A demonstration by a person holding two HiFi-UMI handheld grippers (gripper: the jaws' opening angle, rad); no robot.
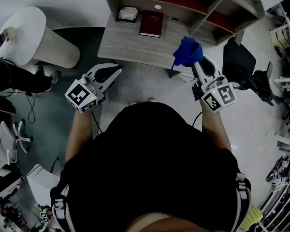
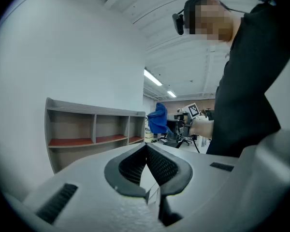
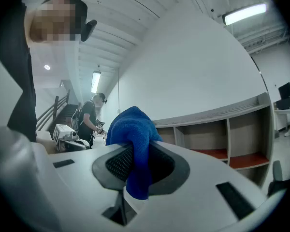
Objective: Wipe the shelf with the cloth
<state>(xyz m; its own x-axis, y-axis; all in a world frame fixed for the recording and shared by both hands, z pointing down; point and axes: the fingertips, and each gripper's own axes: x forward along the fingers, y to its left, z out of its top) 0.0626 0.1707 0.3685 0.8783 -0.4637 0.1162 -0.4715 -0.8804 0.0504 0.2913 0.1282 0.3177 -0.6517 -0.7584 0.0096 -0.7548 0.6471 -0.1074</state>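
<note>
Both arms forward toward shelf point(image 1: 130, 45) — right tool point(image 1: 199, 67) clamps the cloth point(image 1: 187, 52), held up at the shelf's front edge; left tool point(image 1: 110, 73) jaws together, empty.

Cloth point(image 1: 187, 52): solid bright blue, no print. Shelf point(image 1: 130, 45): pale grey wood grain on top and uprights; compartment boards red-brown. Book point(image 1: 151, 23): plain dark maroon cover. Left gripper point(image 1: 117, 69) and right gripper point(image 1: 197, 66): white-grey shells, black ribbed pads point(image 2: 159, 166), cubes point(image 1: 82, 95) patterned with black-and-white square markers. Shirt point(image 1: 154, 168): black. Floor point(image 1: 135, 88): light grey, with a dark teal patch at the left. Chair point(image 1: 239, 62): black. Wall point(image 2: 87, 57) behind the shelf: white.
</note>
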